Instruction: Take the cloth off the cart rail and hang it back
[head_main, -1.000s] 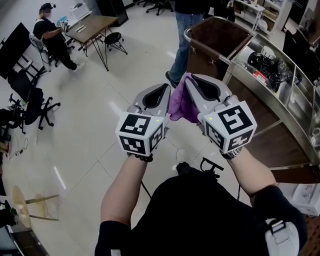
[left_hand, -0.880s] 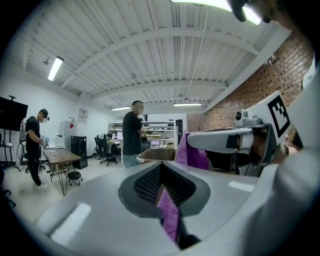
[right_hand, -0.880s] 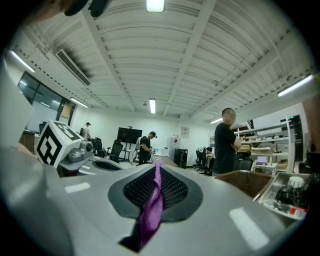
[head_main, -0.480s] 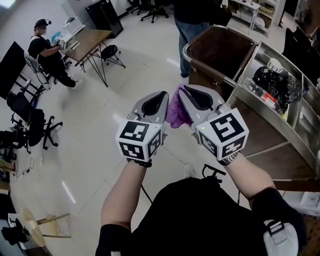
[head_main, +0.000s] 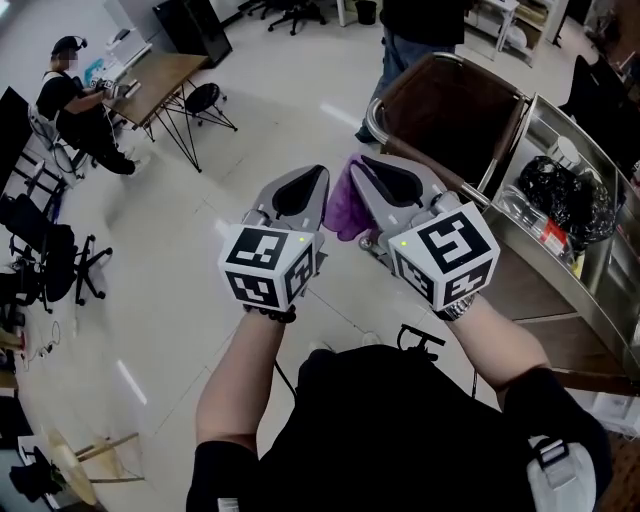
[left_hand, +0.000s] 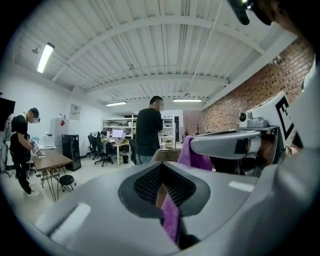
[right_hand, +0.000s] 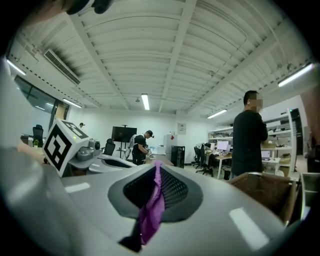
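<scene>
So at this point both arms were stretched out ahead of the person, forearms roughly parallel and angled in toward each other, so the two tools nearly met at their tips. Both pointed level, with the marker cubes facing back toward the camera. The left forearm was bare and the right wrist had a watch (head_main: 463, 306) on it.

The left tongs (head_main: 316, 180) were closed down on the purple cloth (head_main: 345, 205). In the left gripper view you could see a strip of purple pinched right in the slot between the pads. It was the same with the right tongs (head_main: 368, 168): the right gripper view showed a fold of the cloth clamped between the pads and trailing down out of them. So that was two grips on one cloth, with the rest of it bunched up in the little gap between the two tools.

As for where it was, the cloth was up in the air on the near side of the cart (head_main: 450, 110), just short of the near corner, and not draped over the cart rail (head_main: 372, 110). The right tongs were the pair closer to the cart, with the left ones on the side away from it. Someone in dark clothes and jeans (head_main: 415, 30) stood at the far side of the cart.
</scene>
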